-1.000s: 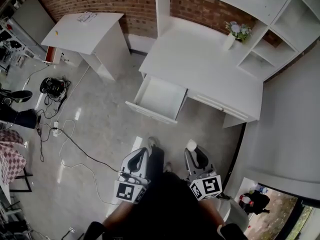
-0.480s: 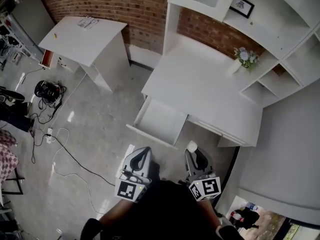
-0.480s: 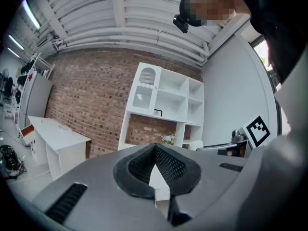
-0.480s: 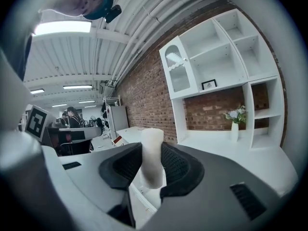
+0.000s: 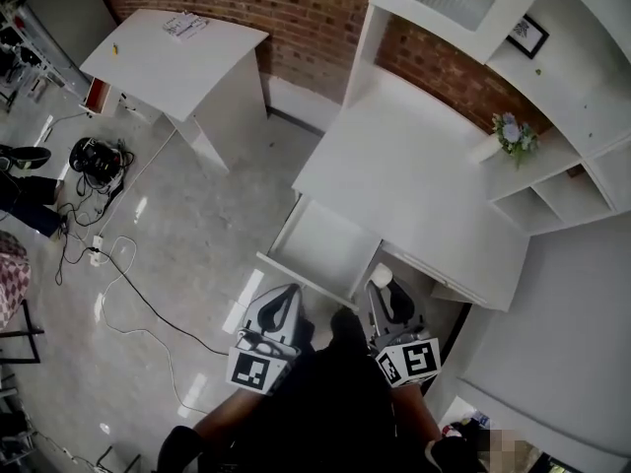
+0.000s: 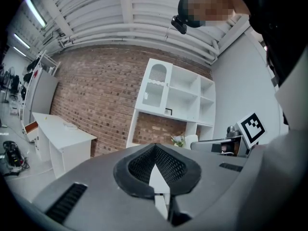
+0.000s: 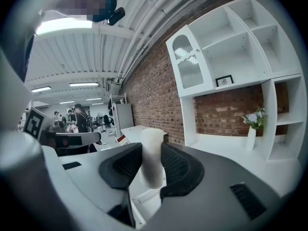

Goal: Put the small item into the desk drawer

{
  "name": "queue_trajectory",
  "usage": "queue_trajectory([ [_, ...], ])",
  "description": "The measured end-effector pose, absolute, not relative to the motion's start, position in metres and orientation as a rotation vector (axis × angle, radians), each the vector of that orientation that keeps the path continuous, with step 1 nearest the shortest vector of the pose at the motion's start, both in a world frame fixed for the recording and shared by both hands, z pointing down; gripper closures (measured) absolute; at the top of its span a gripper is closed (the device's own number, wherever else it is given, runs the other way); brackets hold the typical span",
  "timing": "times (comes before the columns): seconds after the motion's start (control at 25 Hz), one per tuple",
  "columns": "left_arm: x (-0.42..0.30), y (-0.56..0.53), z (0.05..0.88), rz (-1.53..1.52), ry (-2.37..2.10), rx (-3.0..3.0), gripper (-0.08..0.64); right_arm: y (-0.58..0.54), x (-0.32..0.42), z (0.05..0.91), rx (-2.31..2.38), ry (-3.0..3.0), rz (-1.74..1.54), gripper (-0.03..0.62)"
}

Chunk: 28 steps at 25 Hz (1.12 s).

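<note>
The white desk (image 5: pixel 414 185) has one drawer (image 5: pixel 330 249) pulled open toward me, with nothing showing inside it. My right gripper (image 5: pixel 383 289) is shut on a small white cylinder-shaped item (image 5: pixel 381 278), held just in front of the desk edge, right of the open drawer. In the right gripper view the item (image 7: pixel 153 160) stands upright between the dark pads of that gripper (image 7: pixel 153 150). My left gripper (image 5: pixel 280 302) hangs just short of the drawer's front panel, its jaws closed to a point with nothing in them (image 6: pixel 155 148).
A shelf unit (image 5: pixel 552 87) with a flower vase (image 5: pixel 508 136) and a small framed picture (image 5: pixel 529 33) rises behind the desk. A second white table (image 5: pixel 177 52) stands at the left by the brick wall. Cables (image 5: pixel 108 254) trail over the floor.
The desk and open drawer have drawn nearer to both grippers as the view turned right. The right gripper still holds the white item; the left stays shut.
</note>
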<state>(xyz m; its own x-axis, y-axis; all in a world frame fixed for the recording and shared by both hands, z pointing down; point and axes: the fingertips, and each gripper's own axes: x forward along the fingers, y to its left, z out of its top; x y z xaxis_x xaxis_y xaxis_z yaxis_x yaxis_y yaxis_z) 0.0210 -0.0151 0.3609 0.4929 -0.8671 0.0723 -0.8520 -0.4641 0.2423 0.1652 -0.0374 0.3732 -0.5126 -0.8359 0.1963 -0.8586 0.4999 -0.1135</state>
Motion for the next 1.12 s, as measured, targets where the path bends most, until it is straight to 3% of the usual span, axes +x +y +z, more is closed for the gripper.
queue_trajectory([
  [0.6, 0.028, -0.08, 0.358, -0.091, -1.752, 2.325, 0.535, -0.145, 0.14, 0.385, 1.109, -2.785, 0.26, 0.453],
  [1.12, 0.016, -0.102, 0.395, -0.042, -1.809, 2.221, 0.535, -0.171, 0.106, 0.475, 0.89, -2.693, 0.365, 0.453],
])
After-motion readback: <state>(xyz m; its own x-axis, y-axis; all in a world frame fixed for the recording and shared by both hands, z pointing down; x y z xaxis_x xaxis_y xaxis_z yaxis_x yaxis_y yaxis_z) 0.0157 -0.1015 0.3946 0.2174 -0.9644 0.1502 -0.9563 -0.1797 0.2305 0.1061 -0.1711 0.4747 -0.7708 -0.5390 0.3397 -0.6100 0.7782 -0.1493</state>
